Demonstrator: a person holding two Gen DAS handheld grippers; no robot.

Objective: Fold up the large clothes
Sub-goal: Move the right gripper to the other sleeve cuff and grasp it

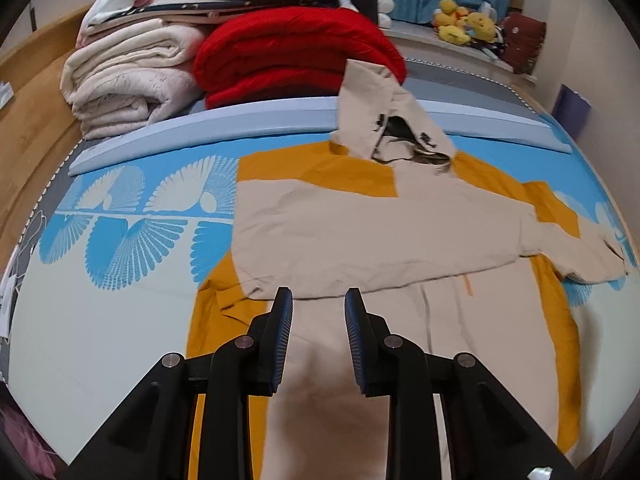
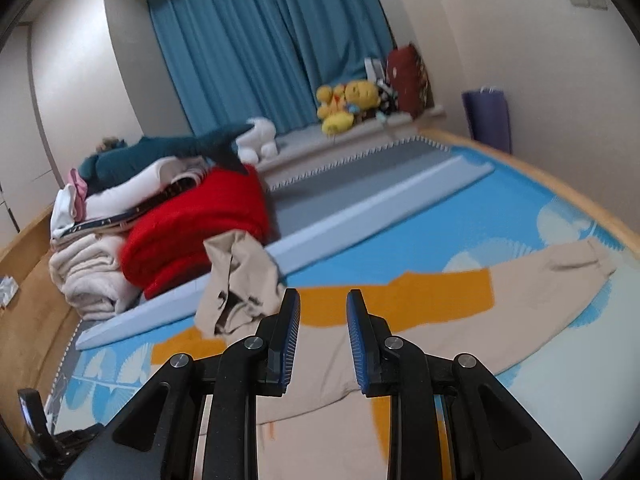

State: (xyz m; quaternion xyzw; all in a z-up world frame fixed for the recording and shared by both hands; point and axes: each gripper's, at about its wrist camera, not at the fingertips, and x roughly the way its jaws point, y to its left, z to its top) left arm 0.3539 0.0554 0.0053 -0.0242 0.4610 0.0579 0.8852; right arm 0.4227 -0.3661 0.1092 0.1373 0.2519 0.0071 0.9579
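I'm looking at a bedroom with teal curtains (image 2: 256, 40) behind a bed whose blue-and-white patterned cover (image 1: 132, 232) carries everything. Spread flat across the middle of that cover lies the large beige and mustard-yellow hooded jacket (image 1: 360, 232), its hood (image 1: 384, 120) pointing toward the far edge, where a pale blue foam strip (image 1: 224, 120) runs across the bed. My left gripper (image 1: 319, 296) hangs above the jacket's lower half with its jaws a little apart and nothing between the blue pads; my right gripper (image 2: 323, 298) hangs over the jacket (image 2: 400, 340) likewise, jaws slightly parted and empty. The left view looks steeply down and shows one sleeve folded across the chest with the other reaching toward the right edge of the bed. The right view is blurred and looks more level, showing the outstretched sleeve (image 2: 560, 268) near the bed's wooden rim, yellow plush toys (image 2: 348, 100) on a ledge, and a purple bag (image 2: 488, 116) by the wall. At the far left corner sit a folded red blanket (image 1: 296, 56) and a stack of cream blankets (image 1: 128, 80).
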